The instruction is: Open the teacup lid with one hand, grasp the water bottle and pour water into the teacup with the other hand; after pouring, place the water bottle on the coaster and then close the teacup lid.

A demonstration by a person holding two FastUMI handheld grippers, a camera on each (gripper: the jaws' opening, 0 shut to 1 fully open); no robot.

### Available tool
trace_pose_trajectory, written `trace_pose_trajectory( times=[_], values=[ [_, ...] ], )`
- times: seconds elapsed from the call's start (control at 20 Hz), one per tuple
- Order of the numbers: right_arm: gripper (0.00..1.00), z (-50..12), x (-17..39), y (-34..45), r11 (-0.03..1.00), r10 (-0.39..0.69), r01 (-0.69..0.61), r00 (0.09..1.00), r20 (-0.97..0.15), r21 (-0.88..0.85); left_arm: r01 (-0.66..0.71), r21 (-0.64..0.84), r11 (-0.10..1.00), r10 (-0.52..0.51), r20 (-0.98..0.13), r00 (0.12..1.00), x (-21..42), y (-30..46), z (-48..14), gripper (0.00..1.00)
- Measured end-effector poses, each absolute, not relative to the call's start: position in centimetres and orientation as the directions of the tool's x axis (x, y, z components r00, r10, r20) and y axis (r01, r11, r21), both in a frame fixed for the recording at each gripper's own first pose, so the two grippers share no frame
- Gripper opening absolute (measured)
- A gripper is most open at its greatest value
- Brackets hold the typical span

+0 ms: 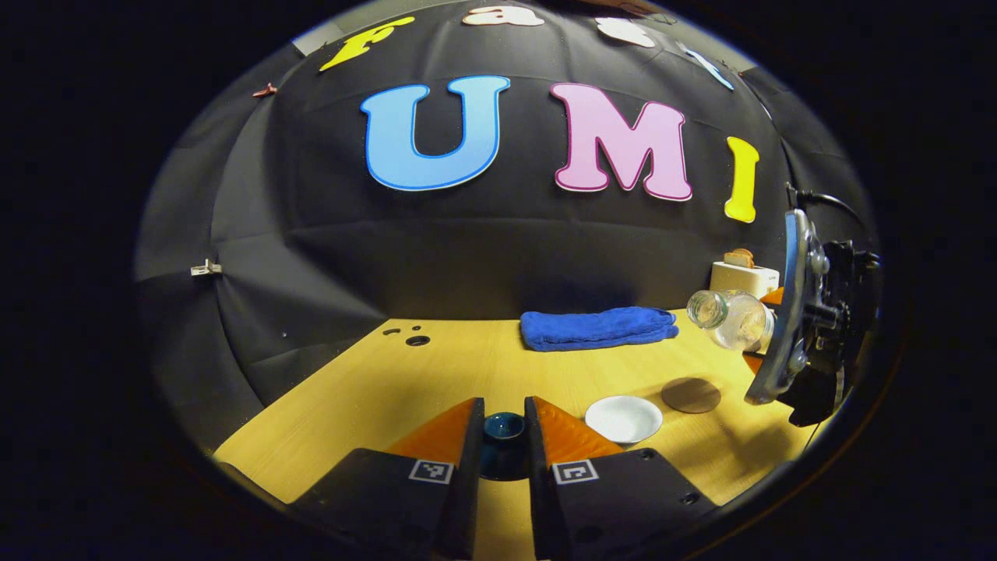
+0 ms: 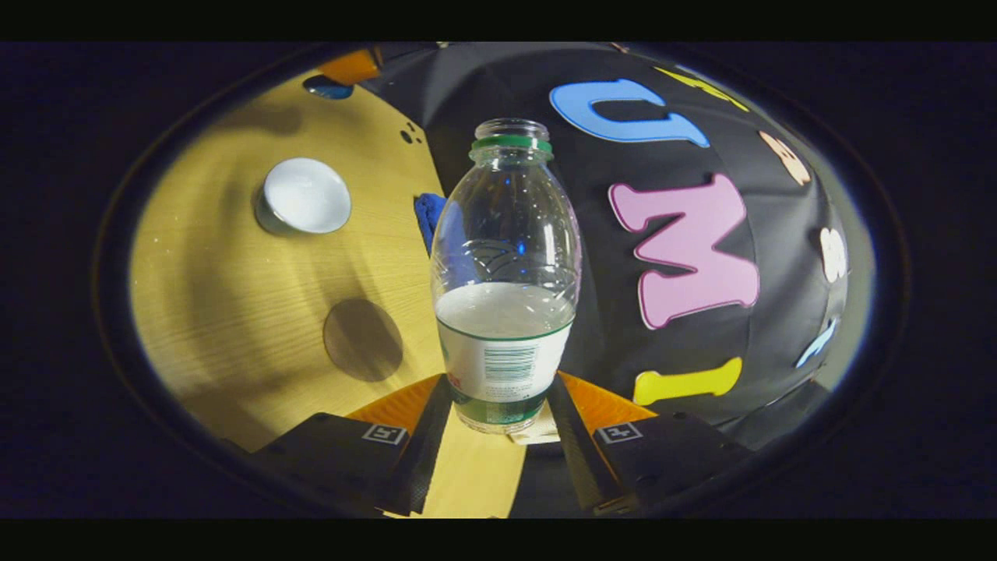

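My left gripper (image 1: 504,414) is shut on the dark blue teacup lid (image 1: 503,428) and holds it to the left of the open white teacup (image 1: 623,418). The round brown coaster (image 1: 691,395) lies just behind and right of the cup. At the right edge my right gripper holds the clear uncapped water bottle (image 1: 728,318), tilted with its mouth toward the cup and above the table. In the right gripper view, my right gripper (image 2: 498,396) is shut on the bottle (image 2: 505,312) near its base, with water inside. Beyond it are the teacup (image 2: 302,196), the coaster (image 2: 363,340) and the lid (image 2: 327,87).
A folded blue towel (image 1: 598,327) lies at the back of the wooden table (image 1: 405,382). A white toaster (image 1: 744,276) with bread stands at the back right. Small holes (image 1: 417,340) mark the table's back left.
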State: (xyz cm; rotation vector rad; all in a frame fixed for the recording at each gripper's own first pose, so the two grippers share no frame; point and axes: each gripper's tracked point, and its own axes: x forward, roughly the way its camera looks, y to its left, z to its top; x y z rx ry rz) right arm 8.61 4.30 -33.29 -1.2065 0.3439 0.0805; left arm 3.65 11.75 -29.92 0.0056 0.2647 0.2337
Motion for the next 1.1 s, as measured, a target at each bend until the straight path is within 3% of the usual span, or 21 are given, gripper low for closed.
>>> trace_pose_trajectory(
  times=[0.2, 0.25, 0.5, 1.05, 1.1],
  values=[
    [0.7, -32.5, 8.5, 4.6, 0.248, -0.139, -0.244, 0.949, -0.284, -0.937, -0.257, 0.021, 0.966, 0.253, -0.27, 0.929, 2.8, 13.2, -30.5, 0.28],
    [0.7, -32.4, 8.4, 4.7, 0.228, -0.149, -0.244, 0.948, -0.281, -0.943, -0.262, 0.019, 0.965, 0.257, -0.272, 0.927, 2.7, 13.6, -30.6, 0.32],
    [0.73, -32.4, 8.7, 4.2, 0.101, -0.153, -0.229, 0.958, -0.243, -0.968, -0.274, 0.019, 0.962, 0.268, -0.279, 0.922, 2.3, 14.7, -31.0, 0.32],
    [0.73, -30.8, 8.9, 3.6, -0.016, -0.156, -0.23, 0.962, -0.225, -0.973, -0.286, 0.008, 0.958, 0.276, -0.293, 0.915, 2.0, 15.4, -31.8, 0.32],
    [0.73, -30.7, 8.9, 3.5, -0.022, -0.157, -0.233, 0.961, -0.227, -0.972, -0.288, 0.006, 0.958, 0.277, -0.295, 0.915, 2.0, 15.5, -31.9, 0.28]
  ],
)
